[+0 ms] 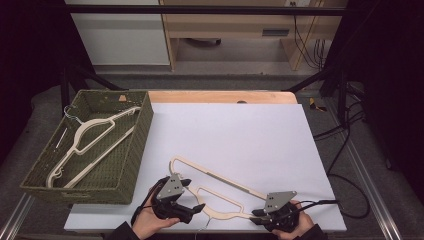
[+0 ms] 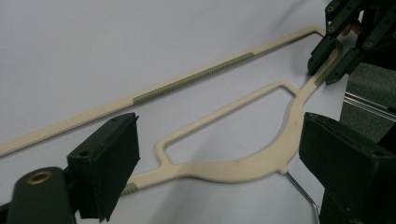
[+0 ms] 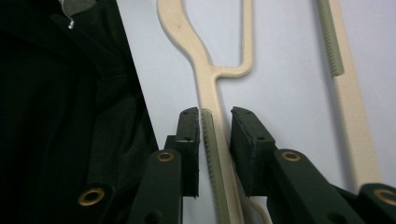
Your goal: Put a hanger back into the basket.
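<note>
A cream plastic hanger (image 1: 215,192) lies flat on the white sheet (image 1: 240,135) near the table's front edge. My left gripper (image 1: 192,196) is open wide at the hanger's neck. In the left gripper view its jaws (image 2: 218,140) straddle the curved neck (image 2: 243,163), apart from it, and the metal hook (image 2: 303,196) pokes out at the lower right. My right gripper (image 1: 256,216) sits at the hanger's right end. In the right gripper view the ribbed shoulder (image 3: 212,135) runs between its jaws (image 3: 215,114); one pad is against it and a thin gap shows at the other.
A green woven basket (image 1: 145,125) stands at the left and holds another cream hanger (image 1: 95,135). The right gripper (image 2: 327,65) appears far off in the left gripper view. A dark sleeve (image 3: 70,116) lies left of the right jaws. Cables trail off the table's right side.
</note>
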{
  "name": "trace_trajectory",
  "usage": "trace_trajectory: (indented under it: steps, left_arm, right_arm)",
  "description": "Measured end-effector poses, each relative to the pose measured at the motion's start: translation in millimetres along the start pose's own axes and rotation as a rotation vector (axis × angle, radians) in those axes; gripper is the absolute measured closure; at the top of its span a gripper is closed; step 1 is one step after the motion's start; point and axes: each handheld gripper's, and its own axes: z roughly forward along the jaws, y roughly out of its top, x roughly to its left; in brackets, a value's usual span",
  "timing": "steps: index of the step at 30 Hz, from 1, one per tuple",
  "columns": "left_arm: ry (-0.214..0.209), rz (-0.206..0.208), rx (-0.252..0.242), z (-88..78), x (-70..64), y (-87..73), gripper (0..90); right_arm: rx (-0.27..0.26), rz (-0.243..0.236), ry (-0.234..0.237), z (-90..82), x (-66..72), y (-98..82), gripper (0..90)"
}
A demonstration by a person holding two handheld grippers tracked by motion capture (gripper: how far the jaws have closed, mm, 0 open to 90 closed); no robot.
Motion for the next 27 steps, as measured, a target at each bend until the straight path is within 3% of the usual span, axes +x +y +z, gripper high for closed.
trace_trajectory:
  steps: [6,11,13,15,20,27]
  left_arm:
    - [0.004,-0.017,-0.015,-3.0,2.2,0.3,12.5]
    - [-0.002,-0.012,-0.007,-0.4,0.8,0.8,12.5]
    - [-0.008,-0.008,-0.002,1.8,-0.4,1.1,12.5]
    - [-0.015,0.001,0.005,4.0,-2.2,2.0,12.5]
    - [-0.036,0.02,0.015,10.3,-8.8,6.0,12.9]
    - [-0.077,0.048,0.059,32.1,-20.0,13.0,16.7]
  right_arm:
    - [0.001,-0.024,-0.018,2.0,2.9,-0.6,78.8]
    - [-0.01,-0.014,0.0,0.7,0.5,1.1,80.0]
    - [-0.029,0.009,0.032,2.4,0.0,5.1,80.0]
    - [-0.022,0.017,0.029,2.9,-0.1,9.9,80.0]
    - [-0.075,0.06,0.064,-4.9,-3.6,17.4,80.0]
    - [-0.086,0.071,0.052,-7.4,-2.6,26.5,80.1]
